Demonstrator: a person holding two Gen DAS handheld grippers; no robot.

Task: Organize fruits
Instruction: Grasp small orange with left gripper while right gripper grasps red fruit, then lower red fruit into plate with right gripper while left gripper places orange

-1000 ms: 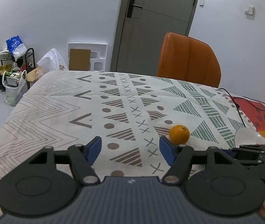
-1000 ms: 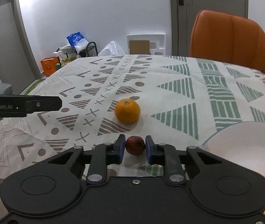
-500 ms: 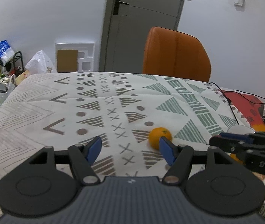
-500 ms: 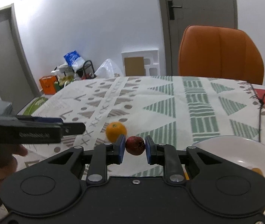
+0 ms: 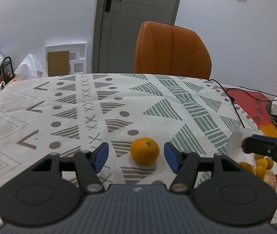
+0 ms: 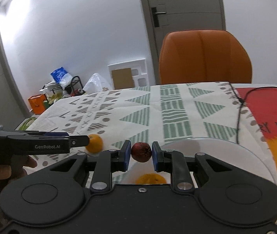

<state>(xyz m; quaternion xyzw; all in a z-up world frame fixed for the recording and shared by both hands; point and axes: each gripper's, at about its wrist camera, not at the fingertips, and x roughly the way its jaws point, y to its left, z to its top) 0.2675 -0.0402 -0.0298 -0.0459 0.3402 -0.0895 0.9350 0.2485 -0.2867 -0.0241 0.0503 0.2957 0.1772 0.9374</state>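
Observation:
An orange mandarin [image 5: 144, 153] lies on the patterned tablecloth [image 5: 119, 105], between the spread fingers of my open left gripper [image 5: 136, 156]. It also shows in the right wrist view [image 6: 94, 143], partly behind the left gripper. My right gripper [image 6: 141, 153] is shut on a small dark red fruit [image 6: 141, 152] and holds it above the near rim of a white plate [image 6: 235, 152]. The plate [image 5: 235, 136] holds several small orange and yellow fruits [image 5: 261, 165]. One orange fruit [image 6: 151, 179] shows under the right gripper.
An orange chair [image 5: 171, 50] stands behind the table. A black cable [image 5: 234, 101] and a red mat [image 5: 255, 101] lie at the right, with a white plug box [image 5: 274, 107]. Bags and a rack [image 5: 0, 68] stand on the floor at left.
My left gripper has swung so the mandarin now sits between its fingers. My right gripper has lifted the red fruit off the table and carried it right, over the plate's rim.

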